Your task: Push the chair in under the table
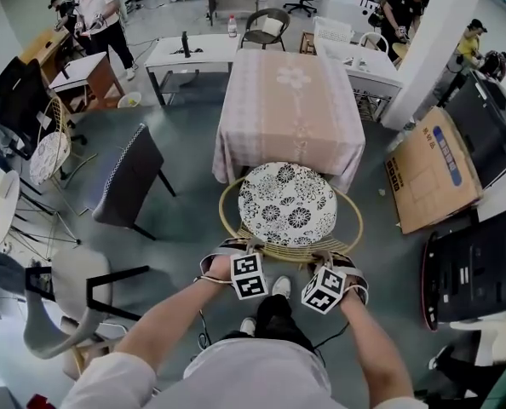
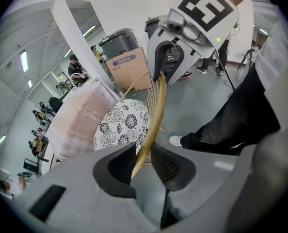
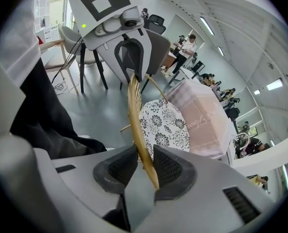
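Observation:
The chair has a golden rattan frame [image 1: 280, 251] and a round black-and-white floral cushion [image 1: 287, 203]. It stands in front of me, its seat partly under the near edge of the table with the pink cloth [image 1: 291, 100]. My left gripper [image 1: 229, 249] and right gripper [image 1: 338, 261] are side by side on the curved back rim. The left gripper view has the rim [image 2: 153, 115] running between the pads of the left gripper [image 2: 143, 152], which press on it. The right gripper [image 3: 145, 157] is likewise shut on the rim [image 3: 136, 110]. My legs and shoes are just behind the chair.
A grey-backed chair [image 1: 129, 177] stands left of the table and a white chair [image 1: 66, 305] at near left. A cardboard box [image 1: 432, 177] leans by a white pillar [image 1: 428, 41] on the right, near black bins [image 1: 474, 271]. Desks and people fill the back.

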The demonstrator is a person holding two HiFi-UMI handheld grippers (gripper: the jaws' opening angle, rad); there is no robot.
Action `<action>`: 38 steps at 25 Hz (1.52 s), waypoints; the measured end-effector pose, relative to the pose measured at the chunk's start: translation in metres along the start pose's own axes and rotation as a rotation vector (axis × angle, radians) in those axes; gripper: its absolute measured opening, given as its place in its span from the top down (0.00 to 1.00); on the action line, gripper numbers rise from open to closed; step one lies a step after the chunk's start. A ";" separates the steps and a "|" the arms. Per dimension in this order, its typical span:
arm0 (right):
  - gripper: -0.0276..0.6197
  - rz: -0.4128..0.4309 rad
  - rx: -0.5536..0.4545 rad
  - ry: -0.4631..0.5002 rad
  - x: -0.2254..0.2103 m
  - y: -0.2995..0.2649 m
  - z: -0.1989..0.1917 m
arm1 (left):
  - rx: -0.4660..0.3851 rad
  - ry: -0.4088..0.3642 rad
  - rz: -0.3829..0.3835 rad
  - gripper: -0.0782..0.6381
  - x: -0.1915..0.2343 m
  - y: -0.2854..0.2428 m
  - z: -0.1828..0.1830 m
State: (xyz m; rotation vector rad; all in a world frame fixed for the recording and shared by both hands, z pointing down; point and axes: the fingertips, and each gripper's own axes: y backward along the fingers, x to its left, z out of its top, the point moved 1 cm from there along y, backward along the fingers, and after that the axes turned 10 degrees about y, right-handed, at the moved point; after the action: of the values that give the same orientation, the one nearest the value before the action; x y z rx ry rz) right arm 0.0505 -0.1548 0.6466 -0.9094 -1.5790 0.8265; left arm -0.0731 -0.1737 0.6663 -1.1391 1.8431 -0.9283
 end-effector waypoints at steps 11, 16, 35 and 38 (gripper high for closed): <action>0.82 -0.001 -0.031 0.001 -0.049 -0.022 -0.005 | 0.021 0.024 0.009 0.76 0.046 -0.020 0.018; 0.82 0.009 -0.054 0.007 -0.063 -0.032 -0.009 | 0.036 0.034 0.009 0.76 0.060 -0.028 0.024; 0.82 0.009 -0.132 0.023 -0.135 -0.066 -0.019 | 0.104 0.066 0.058 0.76 0.126 -0.059 0.050; 0.82 0.024 -0.151 0.027 -0.142 -0.068 -0.021 | 0.116 0.070 0.061 0.76 0.132 -0.062 0.053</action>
State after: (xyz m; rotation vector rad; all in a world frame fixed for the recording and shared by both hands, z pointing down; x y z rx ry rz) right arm 0.0799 -0.3115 0.6458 -1.0449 -1.6261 0.7155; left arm -0.0444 -0.3264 0.6662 -0.9862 1.8439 -1.0377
